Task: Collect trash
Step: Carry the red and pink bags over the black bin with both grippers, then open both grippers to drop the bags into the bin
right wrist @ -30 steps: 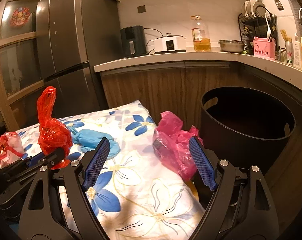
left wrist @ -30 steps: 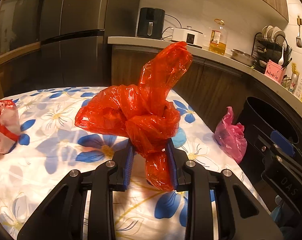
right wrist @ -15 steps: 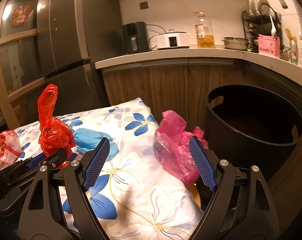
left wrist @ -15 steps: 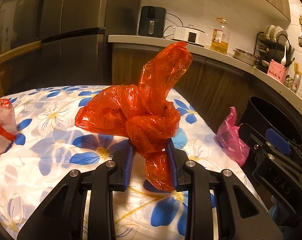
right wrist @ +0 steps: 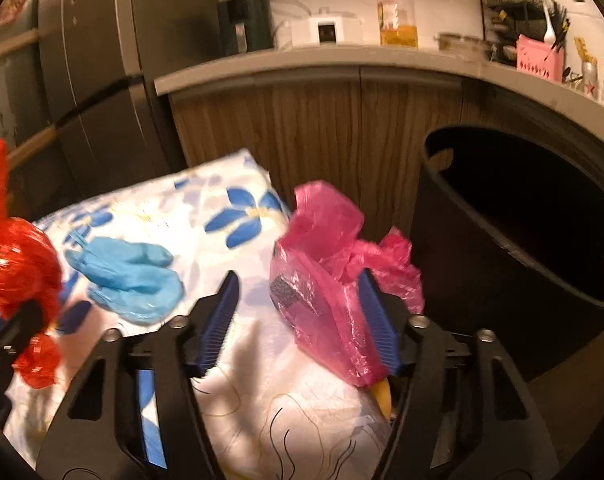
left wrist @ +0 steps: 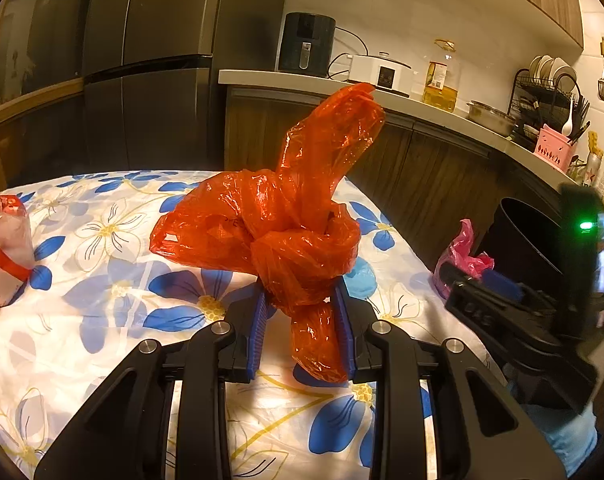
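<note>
My left gripper (left wrist: 302, 320) is shut on a knotted orange-red plastic bag (left wrist: 285, 224) and holds it just above the flowered tablecloth (left wrist: 101, 280). The bag also shows at the left of the right wrist view (right wrist: 17, 272). My right gripper (right wrist: 302, 316) is open, and its jaws stand around a pink plastic bag (right wrist: 326, 280) at the table's right edge; the right finger touches the bag. The pink bag also shows in the left wrist view (left wrist: 462, 256). A black trash bin (right wrist: 522, 240) stands open just right of the table.
A blue glove (right wrist: 129, 276) lies on the cloth between the two bags. A red and white bag (left wrist: 1, 252) sits at the table's left. The kitchen counter (left wrist: 422, 104), cabinets and a dark fridge (left wrist: 149, 64) stand behind.
My right gripper has moved forward and down, so the pink bag now sits between its fingers, and its jaws have narrowed. My left gripper still holds the orange-red bag.
</note>
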### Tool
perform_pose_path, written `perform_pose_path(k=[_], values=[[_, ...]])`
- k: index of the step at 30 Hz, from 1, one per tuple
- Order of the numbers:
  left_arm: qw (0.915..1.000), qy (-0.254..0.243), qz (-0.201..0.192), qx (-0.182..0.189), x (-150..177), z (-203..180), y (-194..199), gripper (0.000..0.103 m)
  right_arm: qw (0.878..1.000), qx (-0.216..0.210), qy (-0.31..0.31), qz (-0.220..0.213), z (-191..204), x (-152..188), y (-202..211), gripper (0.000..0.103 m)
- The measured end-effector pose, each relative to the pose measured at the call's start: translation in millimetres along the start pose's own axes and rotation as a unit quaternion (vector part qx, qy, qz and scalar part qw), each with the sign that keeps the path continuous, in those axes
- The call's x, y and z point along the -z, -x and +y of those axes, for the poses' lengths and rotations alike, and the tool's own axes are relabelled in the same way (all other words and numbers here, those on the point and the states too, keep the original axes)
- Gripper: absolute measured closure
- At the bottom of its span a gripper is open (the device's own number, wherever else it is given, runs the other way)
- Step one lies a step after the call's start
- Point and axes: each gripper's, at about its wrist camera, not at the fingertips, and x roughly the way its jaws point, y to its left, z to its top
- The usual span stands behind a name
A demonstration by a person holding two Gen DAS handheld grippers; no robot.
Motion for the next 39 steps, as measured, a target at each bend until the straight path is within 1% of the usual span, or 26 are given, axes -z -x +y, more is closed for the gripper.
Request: perform_pose_path(k=[2,3,5,6,7,8,11,16,17,21,23,26,28,30,31,32,34,36,39], values=[[1.0000,0.000,0.000,0.000,-0.1,-0.1,-0.2,0.073,1.000,0.003,-0.003,0.019,-1.9,-0.2,-9.0,0.067],[1.0000,0.001,0.001,0.000,-0.1,-0.3,-0.3,0.073,1.000,0.002,-0.005,0.024,-2.7,0.1,-11.4,0.069],[1.0000,0.001,0.002,0.000,-0.2,-1.4,-0.8,0.073,1.000,-0.002,-0.007,0.028,-3.5,0.2,-14.0,0.087],[1.0000,0.001,0.003,-0.001,0.1,-1.9,-1.6,0.073,0.999,-0.009,-0.008,0.029,-4.3,0.3,-14.6,0.093],[1.0000,0.001,0.004,-0.001,1.2,-1.4,-1.1,0.073,0.999,-0.014,-0.009,0.029,-4.5,0.7,-14.1,0.101],[1.0000,0.002,0.006,0.000,1.3,-1.8,-1.8,0.073,0.999,-0.018,-0.010,0.026,-5.0,0.7,-12.7,0.102],[1.0000,0.001,0.009,0.002,-0.1,-2.6,-2.2,0.073,0.999,-0.034,-0.012,-0.001,-6.7,-2.1,1.7,0.103],[0.9999,-0.012,0.002,0.009,-9.9,-13.6,-1.0,0.073,0.996,-0.046,0.003,-0.072,-5.1,-12.4,44.5,0.103],[0.9998,-0.016,-0.003,0.014,-14.6,-19.5,0.2,0.073,0.996,-0.049,0.001,-0.081,-6.6,-15.4,51.2,0.103],[0.9982,-0.038,-0.029,0.036,-35.6,-50.0,6.4,0.073,0.988,-0.058,-0.012,-0.140,-27.1,-28.2,94.1,0.103],[0.9962,-0.052,-0.045,0.053,-47.1,-71.1,9.5,0.073,0.983,-0.053,-0.020,-0.173,-44.0,-35.2,116.7,0.103],[0.9921,-0.069,-0.062,0.084,-62.7,-104.8,13.1,0.073,0.977,-0.039,-0.036,-0.207,-72.1,-44.3,141.4,0.103],[0.9884,-0.078,-0.067,0.112,-71.0,-128.5,12.3,0.073,0.974,-0.028,-0.045,-0.220,-89.5,-47.5,151.1,0.103],[0.9822,-0.094,-0.068,0.147,-75.6,-158.7,9.0,0.072,0.973,-0.016,-0.053,-0.225,-109.7,-49.0,157.4,0.103],[0.9801,-0.102,-0.068,0.156,-75.7,-168.5,7.4,0.072,0.972,-0.011,-0.057,-0.226,-117.9,-48.1,159.1,0.103],[0.9760,-0.113,-0.068,0.173,-75.9,-182.8,3.8,0.072,0.972,-0.008,-0.060,-0.226,-126.5,-48.2,159.1,0.102],[0.9707,-0.131,-0.066,0.190,-73.6,-205.4,-4.5,0.072,0.973,0.000,-0.063,-0.223,-139.8,-48.7,155.6,0.102],[0.9654,-0.142,-0.062,0.210,-70.0,-218.7,-13.0,0.071,0.974,0.005,-0.068,-0.215,-153.2,-50.1,149.1,0.102],[0.9582,-0.158,-0.044,0.235,-63.6,-235.3,-25.7,0.070,0.975,0.008,-0.079,-0.205,-169.1,-49.1,143.1,0.102]])
